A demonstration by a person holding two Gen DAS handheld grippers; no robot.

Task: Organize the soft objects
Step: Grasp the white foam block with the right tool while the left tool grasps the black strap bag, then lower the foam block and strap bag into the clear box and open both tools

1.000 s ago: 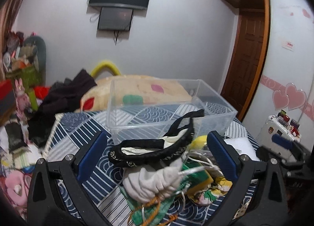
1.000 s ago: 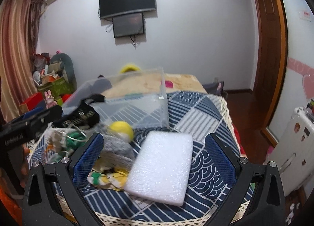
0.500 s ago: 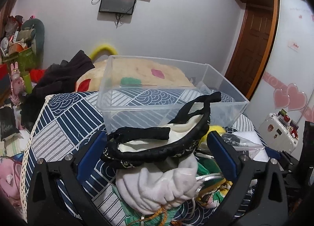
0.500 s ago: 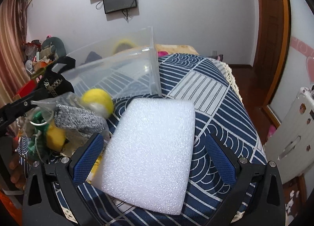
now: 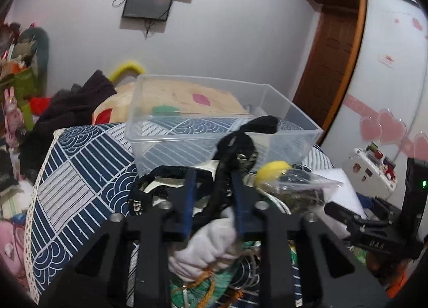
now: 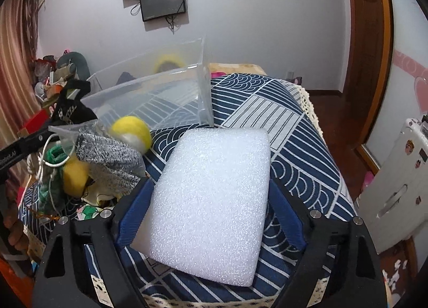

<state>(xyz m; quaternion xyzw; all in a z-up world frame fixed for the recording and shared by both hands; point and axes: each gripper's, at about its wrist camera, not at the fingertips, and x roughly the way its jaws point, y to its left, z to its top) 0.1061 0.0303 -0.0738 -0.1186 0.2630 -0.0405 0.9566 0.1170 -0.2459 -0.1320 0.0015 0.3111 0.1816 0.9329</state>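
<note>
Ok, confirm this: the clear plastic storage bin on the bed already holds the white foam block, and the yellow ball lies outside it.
Not quite. In the right wrist view the white foam block lies on the patterned bedspread outside the clear plastic storage bin. The yellow ball is outside it, as stated.

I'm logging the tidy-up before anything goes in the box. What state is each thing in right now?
Left gripper: closing, pads pinching the black strap.
Right gripper: closing around the white foam pad, pads at its sides.
Clear plastic bin: upright on the bed, lidless, nothing visible inside.
Yellow ball: loose on the pile of soft things.
Wall screen: off.
</note>
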